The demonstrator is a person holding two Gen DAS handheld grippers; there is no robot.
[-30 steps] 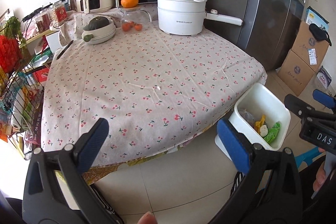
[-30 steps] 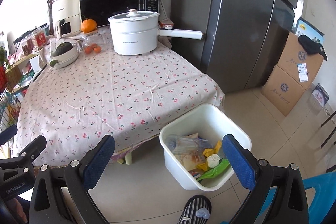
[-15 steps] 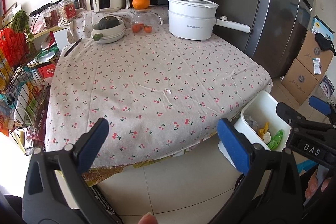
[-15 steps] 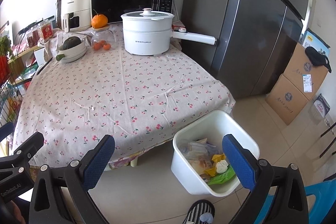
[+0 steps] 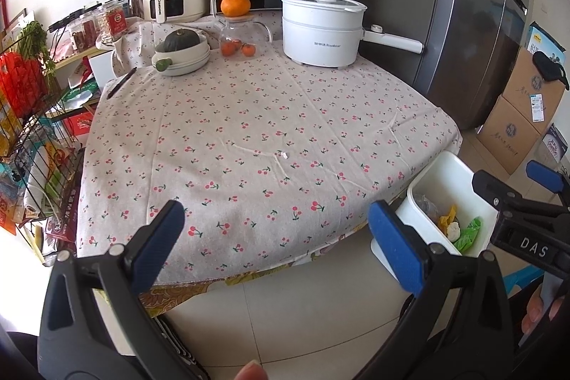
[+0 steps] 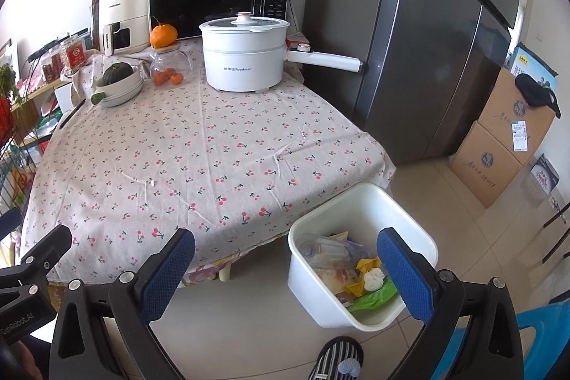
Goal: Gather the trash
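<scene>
1. Both cameras have pulled back and risen a little since the earlier frames, so more of the table [image 5: 270, 130] shows and the white bin [image 6: 359, 202] sits lower in my right view.
2. My left gripper [image 5: 274, 243] hangs over the near table edge with its blue-padded jaws spread wide, holding nothing.
3. My right gripper [image 6: 285, 267] is spread just as wide and empty, one finger above the bin's contents.
4. That bin stands on the floor tiles just beside the table's right corner, holding a green wrapper [image 6: 372, 300], yellow scraps, a white crumpled lump and clear plastic.
5. One small white crumb [image 5: 284, 155] lies on the cherry-print cloth near the table's middle.
6. At the far end stand a white electric pot [image 6: 245, 59], a glass jar with an orange on its lid, and a bowl with a dark squash.
</scene>
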